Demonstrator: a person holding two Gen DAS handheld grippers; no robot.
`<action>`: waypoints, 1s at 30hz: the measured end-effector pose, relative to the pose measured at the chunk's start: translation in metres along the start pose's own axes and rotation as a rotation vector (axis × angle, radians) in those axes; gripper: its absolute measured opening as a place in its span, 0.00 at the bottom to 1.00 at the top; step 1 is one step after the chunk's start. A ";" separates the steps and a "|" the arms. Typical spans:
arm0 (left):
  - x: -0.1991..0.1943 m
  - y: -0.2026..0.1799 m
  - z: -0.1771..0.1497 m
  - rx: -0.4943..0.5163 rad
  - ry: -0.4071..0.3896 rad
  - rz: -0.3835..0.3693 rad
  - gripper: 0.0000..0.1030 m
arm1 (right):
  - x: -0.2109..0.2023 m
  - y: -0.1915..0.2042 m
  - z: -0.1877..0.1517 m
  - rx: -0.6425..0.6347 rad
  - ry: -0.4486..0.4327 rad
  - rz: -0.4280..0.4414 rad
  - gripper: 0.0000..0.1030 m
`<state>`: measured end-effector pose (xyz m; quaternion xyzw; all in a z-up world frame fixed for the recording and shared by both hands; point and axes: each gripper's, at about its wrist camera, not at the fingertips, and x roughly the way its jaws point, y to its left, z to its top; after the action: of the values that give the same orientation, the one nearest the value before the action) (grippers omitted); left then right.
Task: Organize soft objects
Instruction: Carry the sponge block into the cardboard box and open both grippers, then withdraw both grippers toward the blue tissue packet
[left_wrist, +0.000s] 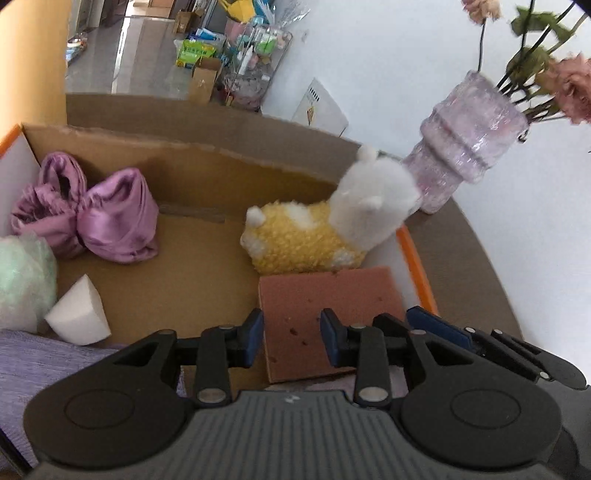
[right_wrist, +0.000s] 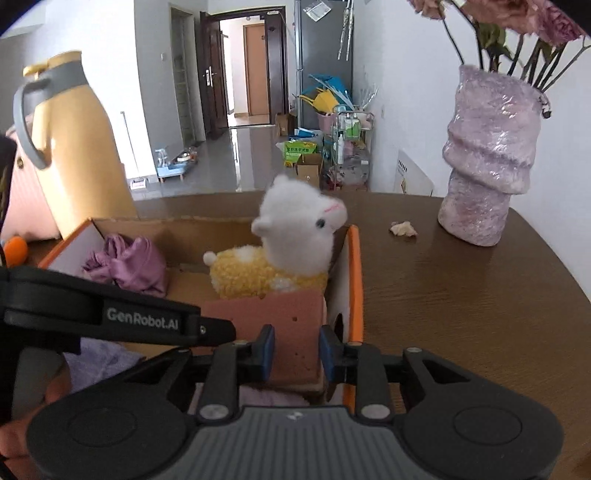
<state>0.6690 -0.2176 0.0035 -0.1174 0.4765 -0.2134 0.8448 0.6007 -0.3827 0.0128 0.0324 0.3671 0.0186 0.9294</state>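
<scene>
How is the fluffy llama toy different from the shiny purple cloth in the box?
The fluffy yellow-and-white llama toy stands upright at one end of the cardboard box; the shiny purple satin cloth lies bunched at the other. The llama looks woolly, the cloth smooth and glossy. Both are inside the box.

Left tongs (left_wrist: 291, 338) hover part-open over pink sponge (left_wrist: 325, 314).

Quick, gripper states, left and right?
Left gripper: open, empty, above the pink sponge.
Right gripper: open, holding nothing, sponge just beyond it.
</scene>
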 end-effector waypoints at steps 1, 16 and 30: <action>-0.003 -0.002 0.001 -0.001 -0.004 0.000 0.35 | -0.007 -0.001 0.003 -0.001 -0.013 0.006 0.28; -0.200 0.009 -0.037 0.214 -0.336 0.246 0.91 | -0.172 0.004 0.014 -0.063 -0.232 0.064 0.64; -0.292 0.001 -0.124 0.318 -0.667 0.328 1.00 | -0.237 0.035 -0.038 -0.107 -0.488 0.050 0.92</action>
<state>0.4301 -0.0783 0.1590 0.0297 0.1496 -0.0969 0.9835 0.4009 -0.3601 0.1491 -0.0044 0.1293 0.0527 0.9902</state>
